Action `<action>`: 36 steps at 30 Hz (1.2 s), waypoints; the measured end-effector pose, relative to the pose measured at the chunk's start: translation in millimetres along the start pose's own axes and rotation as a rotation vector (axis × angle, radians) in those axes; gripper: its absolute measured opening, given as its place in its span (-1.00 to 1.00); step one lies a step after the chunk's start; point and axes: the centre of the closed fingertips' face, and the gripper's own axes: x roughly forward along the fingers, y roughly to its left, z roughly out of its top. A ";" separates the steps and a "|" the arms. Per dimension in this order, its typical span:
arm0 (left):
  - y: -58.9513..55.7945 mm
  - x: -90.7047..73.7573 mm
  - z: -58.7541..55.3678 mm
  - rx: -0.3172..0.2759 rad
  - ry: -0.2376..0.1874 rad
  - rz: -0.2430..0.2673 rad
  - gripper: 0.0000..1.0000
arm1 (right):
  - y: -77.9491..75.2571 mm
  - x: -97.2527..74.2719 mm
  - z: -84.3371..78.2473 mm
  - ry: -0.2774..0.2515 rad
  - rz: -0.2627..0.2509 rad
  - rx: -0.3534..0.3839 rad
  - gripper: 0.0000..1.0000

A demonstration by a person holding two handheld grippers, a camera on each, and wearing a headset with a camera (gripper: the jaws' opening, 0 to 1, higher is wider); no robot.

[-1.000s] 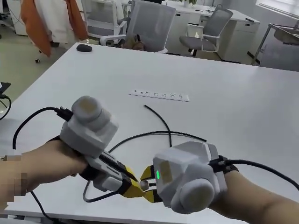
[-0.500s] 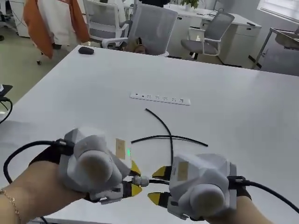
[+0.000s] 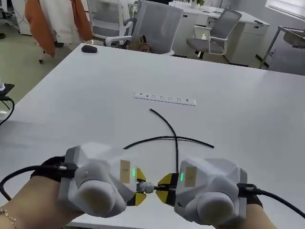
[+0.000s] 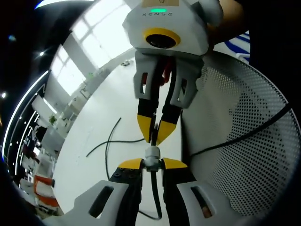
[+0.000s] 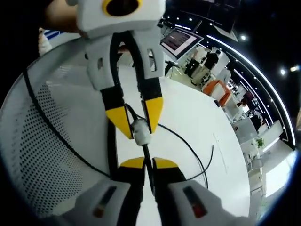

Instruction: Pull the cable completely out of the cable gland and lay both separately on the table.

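While the two grippers meet nose to nose, the pulling-out step is in hand; the black cable (image 3: 175,138) is not yet free.

- Cable gland (image 4: 152,157): small and white, pinched between the yellow jaw tips of the left gripper (image 3: 139,187), which is clenched on it.
- Right gripper (image 3: 166,189): just right of the gland, jaws clamped on the cable where it leaves the gland.
- Cable, remainder: one run trails out of the gland's other side, back between the left gripper's jaws. The long run lies looped and crossing itself on the white table (image 3: 95,95) beyond the gland.
- Power strip (image 3: 165,98): well beyond the gland, past the loop.
- Next move, as judged: a straight pull apart along the cable's line, with the gland held firm, until the trailing end clears. Then each piece is set down apart from the other.
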 end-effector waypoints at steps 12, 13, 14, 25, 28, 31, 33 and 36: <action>5.3 -3.0 -17.2 -0.132 0.000 0.039 -0.68 | -9.9 2.9 -24.6 0.107 -0.056 0.021 -0.95; 4.4 -2.1 -18.6 -0.139 0.001 0.041 -0.68 | -10.4 2.8 -28.7 0.123 -0.057 0.033 -0.95; 3.9 -1.8 -19.3 -0.140 0.004 0.041 -0.68 | -11.5 2.6 -30.2 0.129 -0.061 0.038 -0.95; -0.3 0.8 -23.5 -0.128 0.025 0.034 -0.68 | -11.5 0.8 -14.7 0.015 -0.044 0.113 -0.68; 1.4 0.7 -22.4 -0.134 0.021 0.041 -0.68 | -11.8 -2.5 -2.6 -0.044 -0.046 0.096 -0.68; -1.3 1.8 -22.3 -0.122 0.027 0.037 -0.68 | -1.1 -0.4 7.7 -0.069 -0.014 0.030 -0.69; -5.2 3.5 -22.6 -0.106 0.037 0.027 -0.68 | 6.8 0.7 13.9 -0.086 0.015 -0.010 -0.72; -5.5 4.1 -20.2 -0.095 0.030 0.024 -0.68 | 10.2 2.7 9.9 -0.053 0.019 -0.055 -0.85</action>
